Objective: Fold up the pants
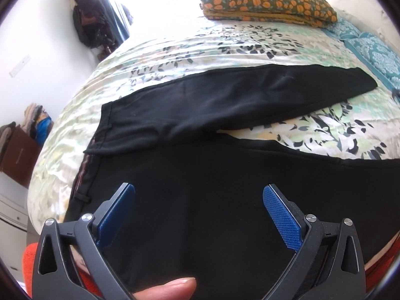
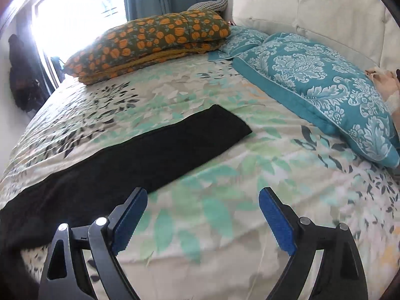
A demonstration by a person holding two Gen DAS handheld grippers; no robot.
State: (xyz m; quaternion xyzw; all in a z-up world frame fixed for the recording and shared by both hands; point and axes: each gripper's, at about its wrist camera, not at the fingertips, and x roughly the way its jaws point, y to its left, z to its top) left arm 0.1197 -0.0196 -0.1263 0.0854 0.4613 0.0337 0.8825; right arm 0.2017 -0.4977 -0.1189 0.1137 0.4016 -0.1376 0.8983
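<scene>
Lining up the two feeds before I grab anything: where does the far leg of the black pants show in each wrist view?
Left wrist: far pant leg crosses mid-frame, cuff pointing right.
Right wrist: same leg runs from lower left to centre, cuff near the teal pillow.
Shared landmark: orange-flowered folded quilt at the bed's far edge.

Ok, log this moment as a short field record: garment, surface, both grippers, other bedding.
garment: black pants spread flat, legs apart in a V, not yet folded
waistband: at the left in the left wrist view
surface: bed with leaf-print cover
left gripper: open, above the near leg's upper part, holding nothing
right gripper: open, above bare cover beside the far leg, holding nothing
far leg hem: lies flat toward the pillows
other bedding: teal patterned pillow; folded orange-flowered quilt; white headboard
</scene>
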